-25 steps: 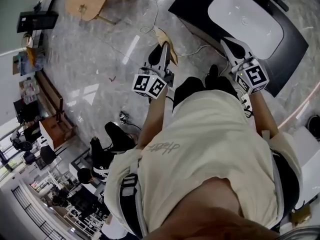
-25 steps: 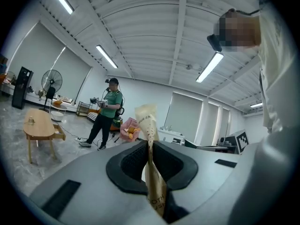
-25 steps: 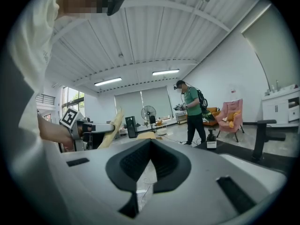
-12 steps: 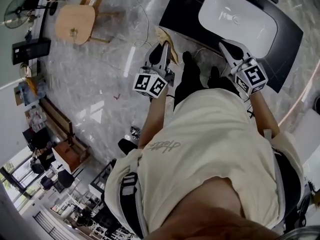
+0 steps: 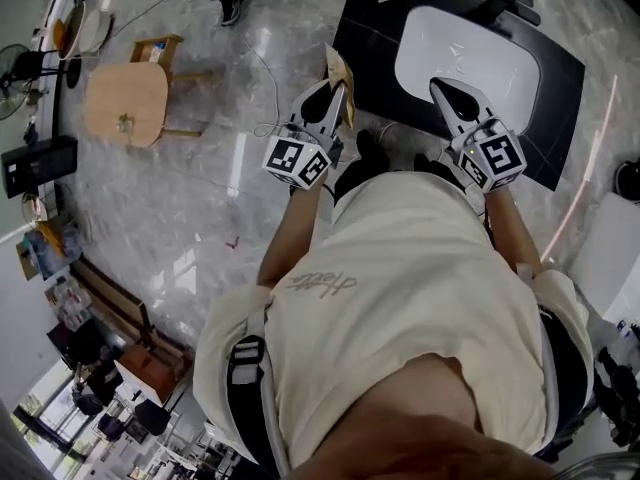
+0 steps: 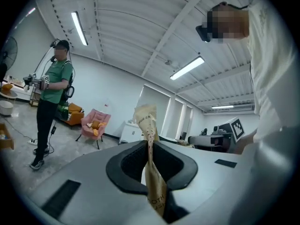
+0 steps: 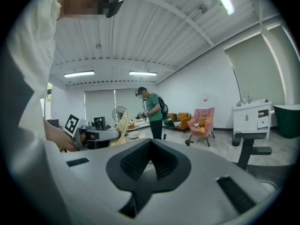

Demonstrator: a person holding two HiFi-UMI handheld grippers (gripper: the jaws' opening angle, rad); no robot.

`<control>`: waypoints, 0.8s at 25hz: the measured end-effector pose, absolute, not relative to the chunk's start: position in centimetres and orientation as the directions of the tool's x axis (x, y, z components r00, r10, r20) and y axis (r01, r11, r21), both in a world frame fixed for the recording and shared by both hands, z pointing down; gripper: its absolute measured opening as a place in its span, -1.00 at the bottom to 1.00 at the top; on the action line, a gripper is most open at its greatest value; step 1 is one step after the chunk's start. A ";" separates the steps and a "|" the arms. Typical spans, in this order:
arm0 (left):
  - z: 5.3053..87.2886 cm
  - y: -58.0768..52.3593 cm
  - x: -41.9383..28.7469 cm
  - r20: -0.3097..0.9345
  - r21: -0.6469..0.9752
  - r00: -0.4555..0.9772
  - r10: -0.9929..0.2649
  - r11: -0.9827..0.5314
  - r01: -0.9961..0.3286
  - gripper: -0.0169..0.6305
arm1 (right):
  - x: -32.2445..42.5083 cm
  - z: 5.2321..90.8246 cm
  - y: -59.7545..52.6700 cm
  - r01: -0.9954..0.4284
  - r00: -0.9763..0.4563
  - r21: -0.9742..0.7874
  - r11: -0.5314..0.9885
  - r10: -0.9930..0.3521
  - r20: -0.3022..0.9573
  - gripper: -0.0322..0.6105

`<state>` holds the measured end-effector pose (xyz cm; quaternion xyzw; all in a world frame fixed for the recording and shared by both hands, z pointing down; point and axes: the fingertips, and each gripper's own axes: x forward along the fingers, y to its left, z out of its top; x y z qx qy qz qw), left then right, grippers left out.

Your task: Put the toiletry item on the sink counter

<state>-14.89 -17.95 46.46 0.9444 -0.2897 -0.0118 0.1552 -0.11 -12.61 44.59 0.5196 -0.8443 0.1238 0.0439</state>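
The toiletry item is a thin tan paper packet (image 6: pixel 151 172) with printed letters, standing upright between the jaws of my left gripper (image 6: pixel 150 149), which is shut on it. From the head view the packet (image 5: pixel 338 68) sticks out past the left gripper (image 5: pixel 330 93), just short of the black sink counter (image 5: pixel 365 28) with its white basin (image 5: pixel 460 58). My right gripper (image 5: pixel 442 90) hangs over the counter's near edge. Its jaws (image 7: pixel 150 144) are shut with nothing between them. The right gripper view also catches the left gripper (image 7: pixel 96 136) and the packet (image 7: pixel 123 124).
A black faucet (image 5: pixel 510 8) stands at the basin's far side. A round wooden table (image 5: pixel 125 103) and a stool sit on the marble floor to the left, with a cable trailing by the counter. Another person in a green shirt (image 6: pixel 52 86) stands farther off, near a pink chair (image 6: pixel 93 125).
The person has stepped toward the sink counter, which now lies right in front of both grippers. The left gripper still holds the packet and the right stays shut.
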 end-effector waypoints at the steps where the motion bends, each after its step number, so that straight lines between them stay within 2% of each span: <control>1: 46.3 -18.9 -14.8 0.063 0.293 0.847 -0.528 -0.802 -0.521 -0.83 | -0.3 44.3 -13.3 -0.899 -0.434 -0.161 0.408 -0.878 0.200 -0.92; 5: 46.2 -22.0 -13.6 0.052 0.272 0.900 -0.433 -0.861 -0.430 -0.83 | -0.1 44.4 -15.4 -0.936 -0.346 -0.152 0.319 -0.914 0.211 -0.92; 12: 49.6 -26.5 -12.3 0.114 0.337 0.932 -0.345 -0.869 -0.363 -0.83 | 0.9 45.6 -17.1 -0.974 -0.206 -0.149 0.174 -0.947 0.245 -0.92; 20: 53.7 -28.2 -9.3 0.186 0.413 0.942 -0.281 -0.847 -0.334 -0.83 | 3.8 47.9 -16.8 -0.977 -0.167 -0.176 0.121 -0.947 0.273 -0.92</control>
